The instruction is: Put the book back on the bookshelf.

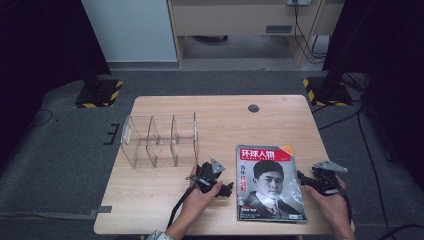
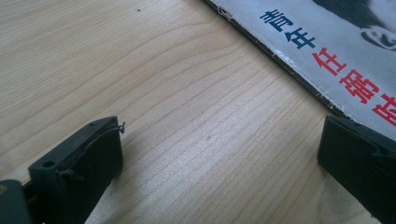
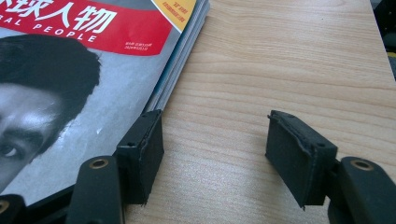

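While both grippers rest low over the wooden table (image 1: 165, 200), a magazine (image 1: 270, 185) lies flat between them, its cover facing up with a red title band and a black-and-white portrait.

On the magazine's spine side, the left gripper (image 1: 227, 189) is held in the person's left hand (image 1: 200, 195) and points toward the magazine. In the left gripper view its jaws stand wide apart with bare table between them; nothing is gripped. One jaw sits over open wood, and the other reaches just to the magazine's worn spine edge (image 2: 299, 70), which runs diagonally ahead of it. Whether that jaw touches the paper cannot be told.

On the opposite side, the right gripper (image 1: 303, 178) is held in the person's right hand (image 1: 335, 205) and points toward the magazine's open page edge. In the right gripper view its jaws are also parted, a little less wide, and hold nothing. One jaw lies at the page edge (image 3: 180, 60), over the cover's margin, and the other stands over bare wood beside the magazine.

Beyond the left gripper, farther up the table and well apart from the magazine, stands a clear plastic organizer (image 1: 160, 140) with upright dividers forming three compartments. A small dark round grommet (image 1: 253, 108) sits near the table's far edge, ahead of both grippers.
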`<state>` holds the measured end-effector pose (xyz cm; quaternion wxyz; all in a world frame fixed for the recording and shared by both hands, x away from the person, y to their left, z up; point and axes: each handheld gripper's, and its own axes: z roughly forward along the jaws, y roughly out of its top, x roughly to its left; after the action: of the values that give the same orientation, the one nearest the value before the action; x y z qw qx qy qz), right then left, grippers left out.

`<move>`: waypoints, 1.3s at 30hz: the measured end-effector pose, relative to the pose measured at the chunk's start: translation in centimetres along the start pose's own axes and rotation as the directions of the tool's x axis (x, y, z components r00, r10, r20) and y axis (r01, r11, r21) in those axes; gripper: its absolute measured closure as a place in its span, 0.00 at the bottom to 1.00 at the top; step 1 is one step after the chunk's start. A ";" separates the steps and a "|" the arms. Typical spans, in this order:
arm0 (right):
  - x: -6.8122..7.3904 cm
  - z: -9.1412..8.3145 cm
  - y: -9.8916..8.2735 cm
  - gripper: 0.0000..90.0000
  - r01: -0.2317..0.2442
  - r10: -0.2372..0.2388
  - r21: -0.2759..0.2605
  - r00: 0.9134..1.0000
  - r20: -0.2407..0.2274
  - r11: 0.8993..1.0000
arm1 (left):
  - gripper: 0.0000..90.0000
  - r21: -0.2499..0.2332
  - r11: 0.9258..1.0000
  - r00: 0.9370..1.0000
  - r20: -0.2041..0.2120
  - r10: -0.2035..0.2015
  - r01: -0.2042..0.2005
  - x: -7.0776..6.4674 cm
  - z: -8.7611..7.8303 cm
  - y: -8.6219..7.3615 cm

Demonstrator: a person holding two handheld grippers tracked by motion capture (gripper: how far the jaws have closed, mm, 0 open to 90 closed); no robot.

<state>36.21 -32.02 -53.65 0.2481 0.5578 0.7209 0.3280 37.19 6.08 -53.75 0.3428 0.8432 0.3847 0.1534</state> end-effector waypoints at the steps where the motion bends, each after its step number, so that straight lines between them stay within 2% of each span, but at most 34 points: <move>1: 0.0 0.0 0.0 0.40 0.000 0.000 0.000 1.000 0.000 1.000 | 0.00 -0.001 1.000 1.000 0.002 0.001 -0.001 0.0 0.0 0.0; 7: 0.0 -0.4 0.2 0.39 -0.013 0.014 -0.032 1.000 0.004 0.999 | 0.00 -0.005 1.000 1.000 0.013 0.008 -0.008 0.0 -0.1 0.0; 12: 0.5 -0.9 0.5 0.40 -0.013 0.012 -0.060 1.000 -0.020 0.998 | 0.05 -0.041 0.999 0.999 0.035 -0.006 0.007 -0.5 -0.4 0.3; 14: 0.6 -1.0 0.6 0.40 -0.013 0.011 -0.071 0.999 -0.033 0.997 | 0.06 -0.062 0.998 1.000 0.004 -0.008 0.008 -0.8 -0.8 0.4; 16: 0.6 -1.3 0.7 0.40 -0.018 0.016 -0.083 1.000 -0.022 0.996 | 0.07 -0.089 0.996 1.000 0.002 -0.014 0.014 -0.9 -1.1 0.5; 17: 0.4 -1.5 0.8 0.40 -0.036 0.034 -0.096 0.999 -0.022 0.995 | 0.07 -0.101 0.995 1.000 0.009 -0.018 0.019 -1.0 -1.2 0.6; 18: 0.3 -1.8 0.8 0.39 -0.047 0.047 -0.108 0.999 -0.009 0.993 | 0.08 -0.108 0.994 0.999 0.039 -0.017 0.021 -1.3 -1.4 0.7; 19: 0.4 -1.9 0.9 0.39 -0.044 0.043 -0.113 0.999 -0.016 0.993 | 0.08 -0.108 0.994 0.999 0.039 -0.017 0.021 -1.3 -1.4 0.7; 20: 0.4 -1.9 0.9 0.39 -0.044 0.043 -0.113 0.999 -0.016 0.993 | 0.08 -0.110 0.994 0.998 0.058 -0.016 0.023 -1.6 -1.5 0.7; 23: 1.0 -1.8 0.9 0.36 -0.024 0.016 -0.109 0.997 -0.069 0.994 | 0.09 -0.121 0.993 0.994 0.112 0.014 0.000 -2.9 -1.8 0.9; 24: 1.4 -1.6 0.9 0.34 -0.026 0.016 -0.103 0.995 -0.094 0.994 | 0.10 -0.116 0.993 0.990 0.141 0.021 -0.005 -3.4 -1.8 1.0; 26: 2.1 -1.1 0.9 0.33 0.001 -0.012 -0.089 0.992 -0.122 0.996 | 0.12 -0.114 0.993 0.983 0.180 0.046 -0.025 -4.5 -1.7 1.0; 28: 2.8 -0.7 0.9 0.29 0.021 -0.032 -0.070 0.989 -0.146 0.997 | 0.12 -0.107 0.993 0.978 0.199 0.069 -0.048 -5.3 -1.3 1.0; 30: 3.5 -0.2 0.7 0.27 0.052 -0.059 -0.044 0.986 -0.154 0.998 | 0.14 -0.085 0.993 0.969 0.226 0.099 -0.082 -6.0 -0.9 0.9; 33: 3.6 0.1 0.6 0.25 0.060 -0.065 -0.034 0.984 -0.164 0.998 | 0.15 -0.065 0.990 0.959 0.244 0.141 -0.129 -6.8 -0.4 0.7; 35: 3.7 0.4 0.4 0.25 0.045 -0.048 -0.022 0.983 -0.175 0.999 | 0.13 -0.056 0.989 0.964 0.222 0.145 -0.136 -6.9 -0.1 0.7; 39: 3.8 0.6 0.5 0.24 0.044 -0.043 0.000 0.982 -0.184 0.999 | 0.12 -0.041 0.990 0.968 0.212 0.138 -0.132 -6.9 0.1 0.6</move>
<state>35.95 -28.14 -53.67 0.1864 0.5095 0.7535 0.3713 33.04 0.51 -53.39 0.3821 0.8744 0.2854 0.0898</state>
